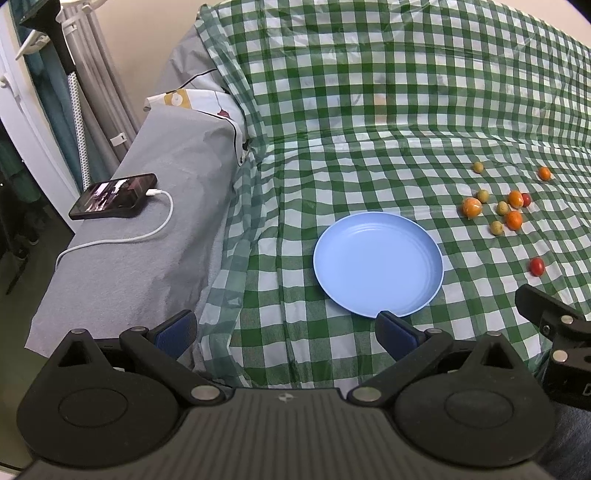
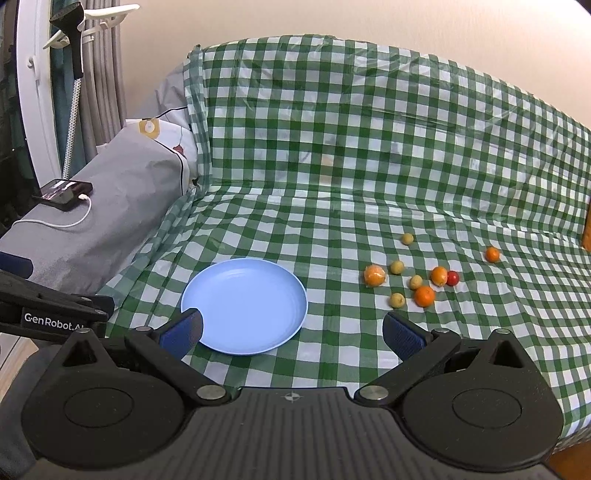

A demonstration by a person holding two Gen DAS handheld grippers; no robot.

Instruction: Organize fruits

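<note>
Logging from my remote station: left gripper (image 1: pixel 286 332) and right gripper (image 2: pixel 291 332), both spread wide and holding nothing, hover at the near edge of the green checked cloth (image 2: pixel 332 166), blue plate (image 2: pixel 244 306) bare, small fruits (image 2: pixel 424 296) scattered loose to its right.

Bare checkered cloth (image 2: pixel 332 221) lies open at twelve o'clock. The blue plate (image 2: pixel 243 306) sits at eleven, scattered fruits (image 2: pixel 413 280) crowd one o'clock.

Cream wall (image 2: pixel 369 18) (bare); gingham-covered sofa (image 2: pixel 369 147).
</note>
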